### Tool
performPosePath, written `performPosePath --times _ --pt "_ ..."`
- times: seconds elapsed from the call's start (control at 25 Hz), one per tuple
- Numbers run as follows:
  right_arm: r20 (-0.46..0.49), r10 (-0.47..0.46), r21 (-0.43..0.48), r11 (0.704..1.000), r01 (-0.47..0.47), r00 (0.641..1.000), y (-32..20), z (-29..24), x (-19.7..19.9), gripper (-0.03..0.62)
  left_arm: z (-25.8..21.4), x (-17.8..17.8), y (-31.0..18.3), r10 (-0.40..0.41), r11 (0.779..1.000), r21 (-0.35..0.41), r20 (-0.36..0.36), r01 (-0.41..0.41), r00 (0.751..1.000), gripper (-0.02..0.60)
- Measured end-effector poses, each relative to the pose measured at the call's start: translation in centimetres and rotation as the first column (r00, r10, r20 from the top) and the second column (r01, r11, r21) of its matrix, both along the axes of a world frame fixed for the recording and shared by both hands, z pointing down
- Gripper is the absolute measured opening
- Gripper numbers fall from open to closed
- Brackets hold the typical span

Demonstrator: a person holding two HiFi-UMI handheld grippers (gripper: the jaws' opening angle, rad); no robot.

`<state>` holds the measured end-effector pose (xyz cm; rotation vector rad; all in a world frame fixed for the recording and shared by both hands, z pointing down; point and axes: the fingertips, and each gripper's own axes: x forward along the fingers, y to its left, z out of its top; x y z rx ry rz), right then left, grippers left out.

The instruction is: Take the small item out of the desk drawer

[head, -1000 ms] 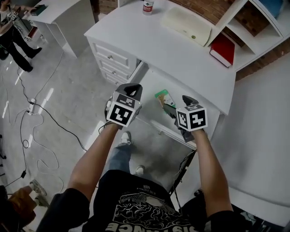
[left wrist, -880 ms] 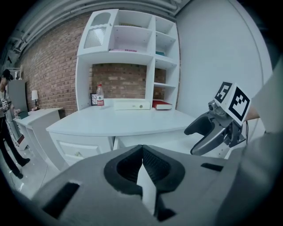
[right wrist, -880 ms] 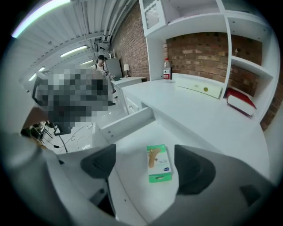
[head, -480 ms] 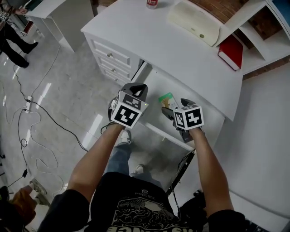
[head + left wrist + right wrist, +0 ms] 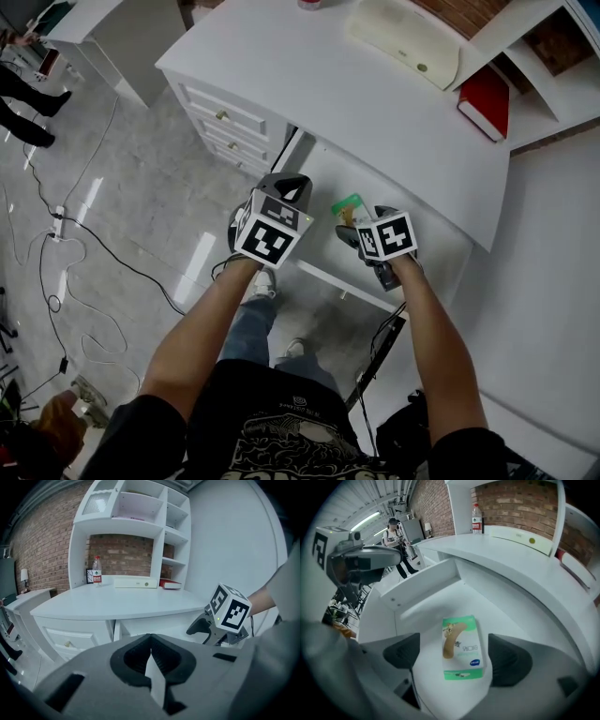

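The desk drawer (image 5: 323,178) stands pulled out under the white desktop (image 5: 356,94). A small green-and-white box (image 5: 349,206) lies flat on its floor. In the right gripper view the box (image 5: 461,646) sits between the two dark pads (image 5: 508,660) without touching either. My right gripper (image 5: 457,660) hovers over it, jaws wide and still opening. In the head view the right gripper (image 5: 352,230) is just at the near side of the box. My left gripper (image 5: 289,180) hangs at the drawer's left end, jaws shut (image 5: 151,651) on nothing.
On the desktop stand a water bottle (image 5: 96,571), a flat cream case (image 5: 405,42) and a red book (image 5: 484,103). A stack of side drawers (image 5: 225,117) is left of the open drawer. Cables (image 5: 56,244) trail on the floor. A person (image 5: 393,536) stands far off.
The right gripper has edged slightly closer over the box. The left gripper keeps its place by the drawer's left end. The head camera has shifted a little.
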<state>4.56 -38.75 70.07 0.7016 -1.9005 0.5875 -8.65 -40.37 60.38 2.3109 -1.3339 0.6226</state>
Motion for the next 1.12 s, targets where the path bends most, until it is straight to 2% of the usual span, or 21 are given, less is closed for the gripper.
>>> performPosePath --times 0.24,0.68,0.96,1.08,1.12 --pt "-0.06 -0.004 -0.042 0.999 0.001 0.998 -0.7 2.7 0.6 0.465 1.1 0.3 -0.9 0.043 0.999 -0.023 0.014 -0.043 0.999 0.008" --pt "-0.11 0.022 -0.076 0.997 -0.03 0.994 -1.6 5.1 0.3 0.456 2.2 0.0 -2.3 0.092 0.995 -0.045 0.023 -0.091 0.996 0.008" --pt "-0.144 0.037 -0.059 0.997 -0.046 0.989 -1.5 5.1 0.4 0.42 2.1 -0.5 -2.6 0.1 0.994 -0.055 0.021 -0.098 0.995 0.008" --pt "-0.14 0.048 -0.052 0.997 -0.055 0.989 -1.6 4.8 0.5 0.357 1.7 -0.9 -2.8 0.103 0.994 -0.051 0.027 -0.101 0.994 0.008" --pt "-0.138 0.052 -0.05 0.997 -0.06 0.989 -1.6 4.7 0.5 0.356 1.6 -1.0 -2.8 0.103 0.994 -0.05 0.029 -0.102 0.994 0.008"
